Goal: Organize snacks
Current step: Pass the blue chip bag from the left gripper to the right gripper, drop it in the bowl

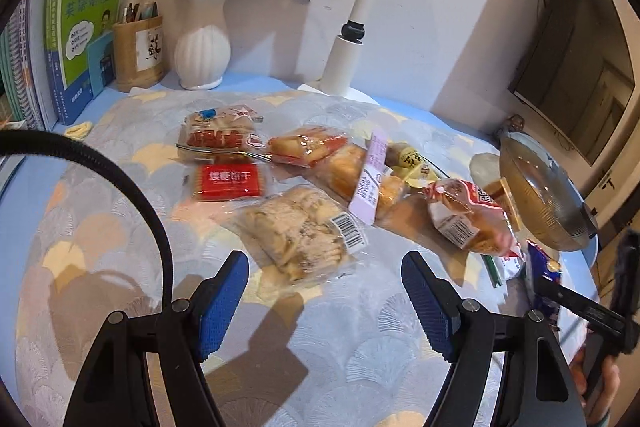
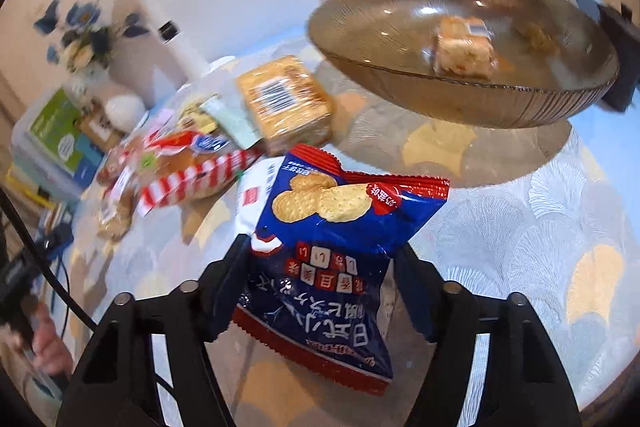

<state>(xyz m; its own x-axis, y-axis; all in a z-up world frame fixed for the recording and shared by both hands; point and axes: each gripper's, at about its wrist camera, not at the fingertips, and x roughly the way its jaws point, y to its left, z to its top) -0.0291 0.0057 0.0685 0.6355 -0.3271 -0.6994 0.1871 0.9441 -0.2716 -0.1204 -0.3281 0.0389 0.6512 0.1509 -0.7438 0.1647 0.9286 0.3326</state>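
My right gripper is shut on a blue and red biscuit bag, pinched at its waist and held just above the patterned tablecloth. Behind it stands a brown glass bowl with a wrapped snack inside. My left gripper is open over the cloth with nothing between its fingers. A clear packet of flaky pastry lies just ahead of it. Further back are a red biscuit packet, a red-lettered bread packet and several other wrapped snacks. The bowl shows at the right.
A white vase with flowers, a bamboo pen holder, upright books and a white lamp post line the back edge. A black cable arcs at the left. A person's hand holds the other gripper at lower right.
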